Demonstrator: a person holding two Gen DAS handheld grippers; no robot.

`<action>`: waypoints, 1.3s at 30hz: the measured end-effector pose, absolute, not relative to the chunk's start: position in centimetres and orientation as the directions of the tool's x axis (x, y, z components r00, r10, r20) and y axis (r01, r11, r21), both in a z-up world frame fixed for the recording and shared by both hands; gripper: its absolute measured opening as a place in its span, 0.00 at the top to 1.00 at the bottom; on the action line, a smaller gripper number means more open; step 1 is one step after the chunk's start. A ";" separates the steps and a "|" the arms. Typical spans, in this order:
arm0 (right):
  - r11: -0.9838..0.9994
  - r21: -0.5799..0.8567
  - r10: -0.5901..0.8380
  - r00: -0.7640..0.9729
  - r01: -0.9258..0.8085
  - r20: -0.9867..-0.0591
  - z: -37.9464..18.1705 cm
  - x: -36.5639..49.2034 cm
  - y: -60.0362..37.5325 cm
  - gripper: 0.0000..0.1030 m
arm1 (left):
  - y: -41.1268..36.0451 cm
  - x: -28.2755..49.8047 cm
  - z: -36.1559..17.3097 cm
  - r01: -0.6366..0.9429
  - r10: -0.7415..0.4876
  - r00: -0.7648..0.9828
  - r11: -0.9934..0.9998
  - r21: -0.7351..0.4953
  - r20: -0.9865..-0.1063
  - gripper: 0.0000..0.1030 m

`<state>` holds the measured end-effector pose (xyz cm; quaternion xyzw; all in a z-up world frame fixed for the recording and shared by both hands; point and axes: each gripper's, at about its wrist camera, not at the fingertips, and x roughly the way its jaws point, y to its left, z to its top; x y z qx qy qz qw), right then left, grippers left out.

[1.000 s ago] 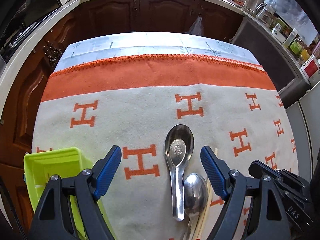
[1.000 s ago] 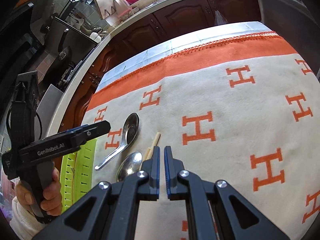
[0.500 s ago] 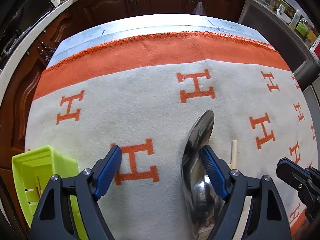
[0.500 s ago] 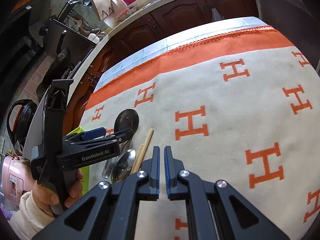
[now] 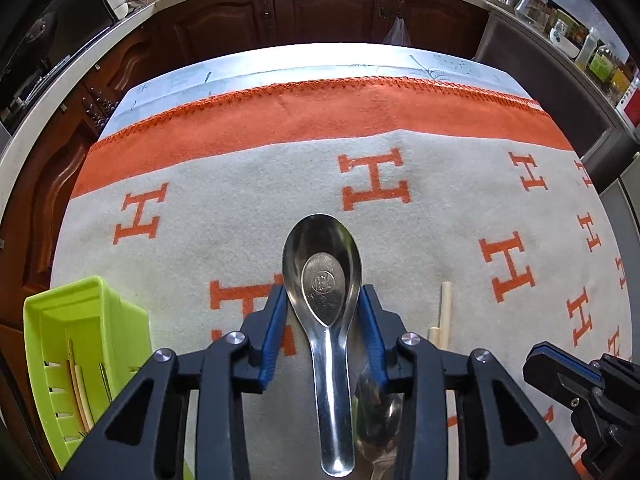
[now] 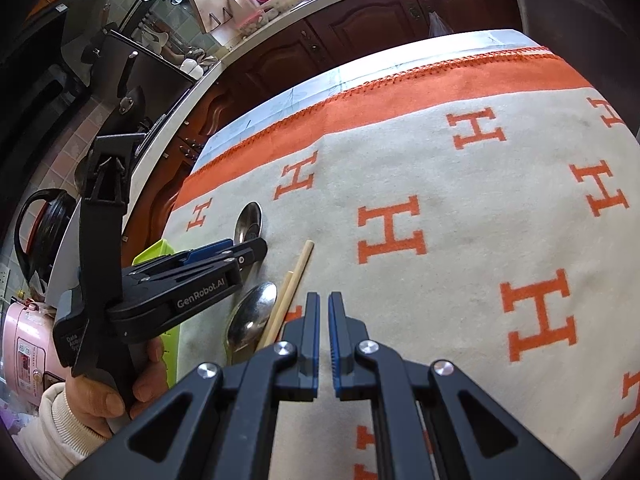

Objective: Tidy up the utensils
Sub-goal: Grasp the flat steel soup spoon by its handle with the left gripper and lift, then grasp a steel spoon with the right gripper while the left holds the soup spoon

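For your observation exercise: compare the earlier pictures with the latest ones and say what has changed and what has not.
The left hand-held gripper came down over the flat-bottomed soup spoon, and its wide jaws are now closing on the bowl. Unchanged: the right hand-held gripper shut and empty, the second spoon, chopsticks and green basket.

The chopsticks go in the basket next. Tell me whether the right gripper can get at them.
Probably yes. The chopsticks lie bare on the cloth just left of the right gripper, nothing over them. Its jaws are shut, though, and a spoon lies close beside them.
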<state>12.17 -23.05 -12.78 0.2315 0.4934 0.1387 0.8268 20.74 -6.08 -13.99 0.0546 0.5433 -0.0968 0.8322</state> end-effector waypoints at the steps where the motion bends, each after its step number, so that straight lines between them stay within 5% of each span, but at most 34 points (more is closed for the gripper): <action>1: 0.850 0.526 0.468 0.471 -0.010 -0.747 -12.6 12.1 -22.9 0.94 | -5.7 20.5 -13.8 0.217 -0.111 0.392 0.976 -0.025 -0.913 0.67; 18: 0.772 0.626 0.620 0.339 -0.108 -0.707 -13.0 11.0 -18.5 0.92 | -2.5 17.8 -12.4 0.236 -0.212 0.356 0.963 -0.132 -0.910 0.66; 23: 0.764 0.638 0.633 0.304 -0.099 -0.712 -14.0 10.9 -17.2 0.85 | -1.3 17.5 -12.7 0.220 -0.257 0.334 0.957 -0.190 -0.907 0.66; 39: 0.773 0.632 0.610 0.345 -0.062 -0.713 -15.5 12.4 -15.2 0.88 | -0.9 18.1 -13.1 0.208 -0.324 0.307 0.940 -0.269 -0.895 0.63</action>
